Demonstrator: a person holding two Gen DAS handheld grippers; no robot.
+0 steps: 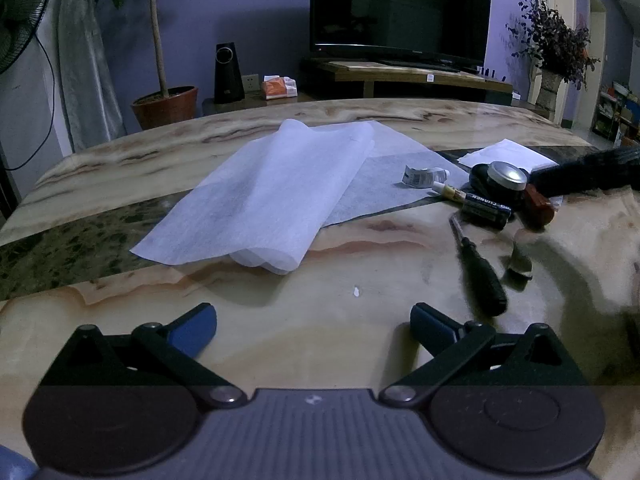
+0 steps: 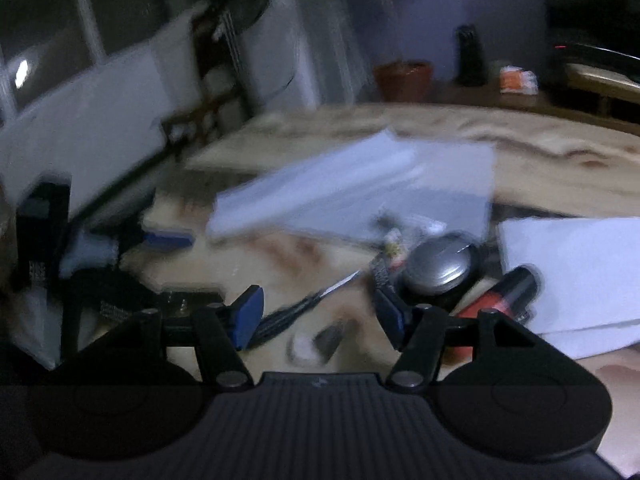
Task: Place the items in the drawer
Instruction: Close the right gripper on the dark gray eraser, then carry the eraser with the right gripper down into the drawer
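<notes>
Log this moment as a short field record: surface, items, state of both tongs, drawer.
surface: marble-patterned table
sheets: white folded sheets in the middle
item cluster: screwdriver, battery, round metal tin, red tube
left tongs: open, empty, over bare table
right tongs: open, empty, above the screwdriver; view blurred
drawer: not visible

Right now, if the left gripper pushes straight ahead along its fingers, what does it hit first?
Probably the folded white sheet. The left gripper is open over bare tabletop, and the sheet's near edge lies ahead, slightly left. The screwdriver sits off to the right. Depth is uncertain.
</notes>
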